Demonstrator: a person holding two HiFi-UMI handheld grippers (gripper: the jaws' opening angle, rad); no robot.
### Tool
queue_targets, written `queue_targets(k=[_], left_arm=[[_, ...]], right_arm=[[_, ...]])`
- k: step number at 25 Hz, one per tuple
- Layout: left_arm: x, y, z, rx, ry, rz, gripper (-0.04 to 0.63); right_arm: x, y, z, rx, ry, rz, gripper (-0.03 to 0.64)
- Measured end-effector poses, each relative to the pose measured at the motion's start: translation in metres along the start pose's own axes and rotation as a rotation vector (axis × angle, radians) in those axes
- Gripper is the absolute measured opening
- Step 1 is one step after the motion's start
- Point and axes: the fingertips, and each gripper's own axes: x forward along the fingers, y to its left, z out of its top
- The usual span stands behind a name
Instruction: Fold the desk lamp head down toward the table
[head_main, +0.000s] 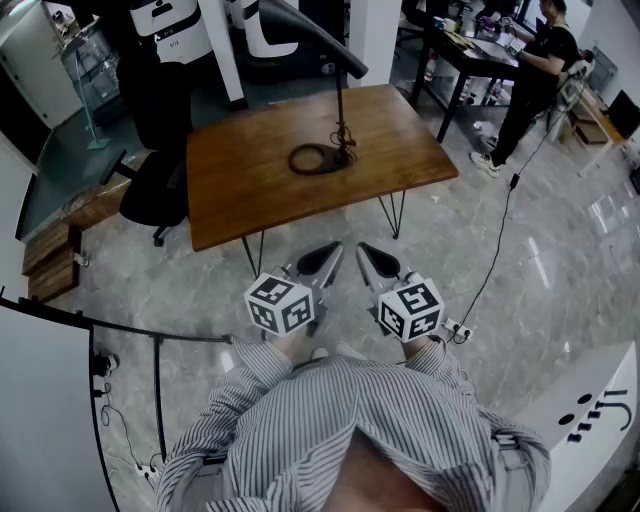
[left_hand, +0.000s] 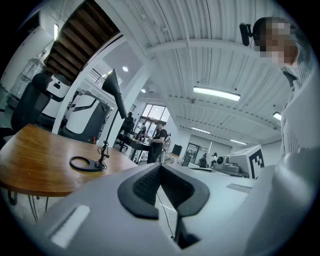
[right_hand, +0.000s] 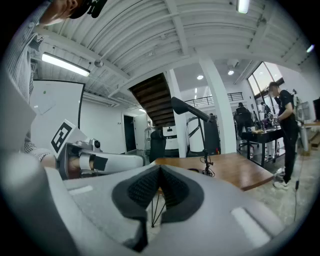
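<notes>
A black desk lamp stands on the wooden table (head_main: 250, 190): a ring base (head_main: 315, 158), a thin upright stem (head_main: 340, 110) and a long head (head_main: 312, 36) raised and slanting over the table's far edge. The lamp head (left_hand: 116, 90) also shows at the left gripper view's left, and as a dark bar, the head (right_hand: 192, 111), in the right gripper view. My left gripper (head_main: 330, 258) and right gripper (head_main: 368, 255) hover side by side over the floor in front of the table, well short of the lamp. Both are shut with nothing between the pads.
A black office chair (head_main: 155, 185) stands at the table's left. A cable (head_main: 500, 245) runs across the marble floor on the right. A person (head_main: 535, 70) works at a desk at the back right. A white panel (head_main: 45, 410) stands at my near left.
</notes>
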Motion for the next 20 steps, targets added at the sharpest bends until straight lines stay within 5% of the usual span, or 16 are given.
queue_targets(k=[20], left_arm=[[0.017, 0.002, -0.002, -0.053, -0.025, 0.006, 0.005]], right_arm=[[-0.002, -0.027, 0.006, -0.019, -0.027, -0.021, 0.000]])
